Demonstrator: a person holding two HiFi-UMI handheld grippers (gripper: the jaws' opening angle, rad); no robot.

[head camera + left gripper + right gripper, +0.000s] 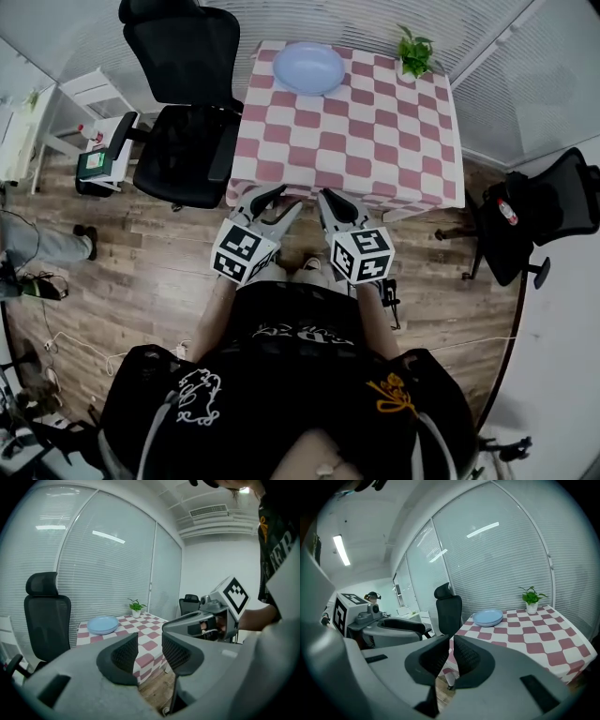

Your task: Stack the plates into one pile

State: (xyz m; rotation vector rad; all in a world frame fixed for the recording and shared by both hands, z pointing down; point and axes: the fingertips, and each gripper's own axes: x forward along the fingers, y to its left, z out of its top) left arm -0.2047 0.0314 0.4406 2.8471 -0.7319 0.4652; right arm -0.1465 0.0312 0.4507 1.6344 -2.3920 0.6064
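Observation:
Light blue plates (309, 67) lie in one pile at the far left corner of the red-and-white checked table (375, 122); the pile also shows in the left gripper view (102, 625) and the right gripper view (488, 617). Both grippers hang off the table's near edge, above the wooden floor, far from the plates. My left gripper (278, 202) (150, 651) stands open with nothing between its fingers. My right gripper (336, 204) (452, 656) is shut and empty, its pads almost meeting at the tips.
A small potted plant (414, 52) stands at the table's far right corner. A black office chair (187, 103) sits against the table's left side, and another black chair (534, 216) is off to the right. Window blinds run behind the table.

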